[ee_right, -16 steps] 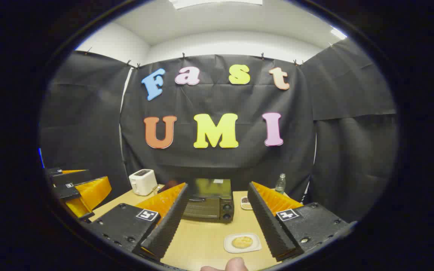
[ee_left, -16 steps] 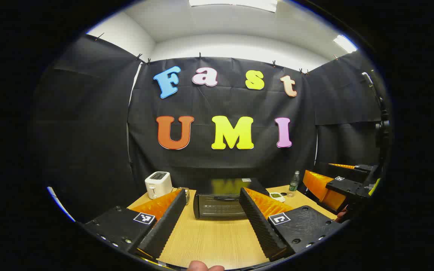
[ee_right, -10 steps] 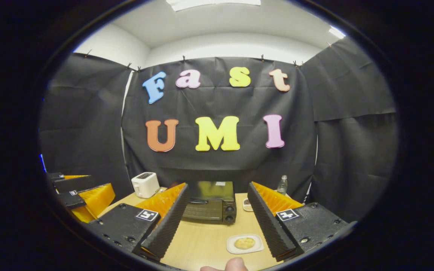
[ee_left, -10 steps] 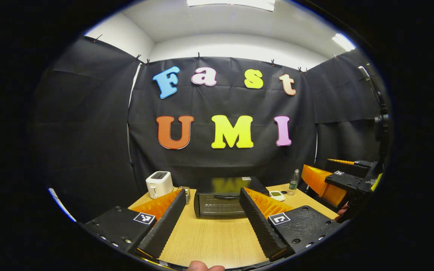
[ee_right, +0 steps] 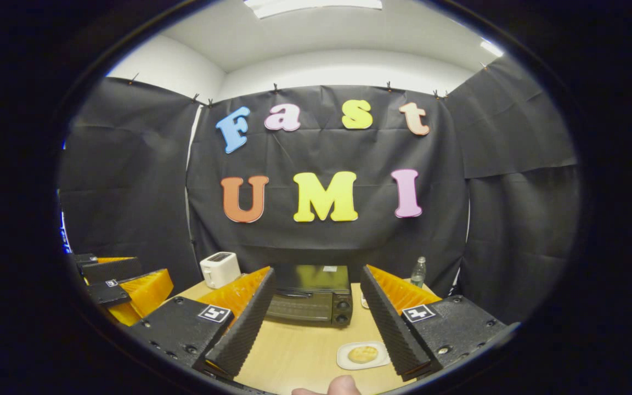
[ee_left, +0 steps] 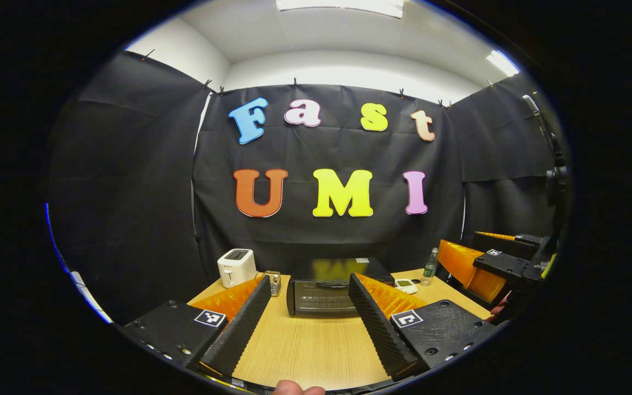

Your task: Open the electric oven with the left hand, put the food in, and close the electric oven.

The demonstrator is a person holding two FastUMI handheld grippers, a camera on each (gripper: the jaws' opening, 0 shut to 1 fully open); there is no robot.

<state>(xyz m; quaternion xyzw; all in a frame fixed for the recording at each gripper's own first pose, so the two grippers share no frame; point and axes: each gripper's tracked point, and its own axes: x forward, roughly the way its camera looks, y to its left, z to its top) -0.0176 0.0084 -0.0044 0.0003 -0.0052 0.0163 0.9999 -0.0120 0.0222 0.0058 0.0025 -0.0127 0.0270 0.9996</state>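
While closed, oven (ee_left: 321, 296) beyond left fingers (ee_left: 373, 323), untouched

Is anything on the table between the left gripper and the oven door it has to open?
Nothing visible. In the left gripper view, bare wooden table lies between the open left gripper and the closed black electric oven. The white toaster and a small metal item stand off to its left.

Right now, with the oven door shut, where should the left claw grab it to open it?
Grip the bar handle running across the top edge of the oven door. Come straight in from the front, the open left claw turned so one finger goes over the bar and one under. The handle at the top suggests the door drops down towards you.
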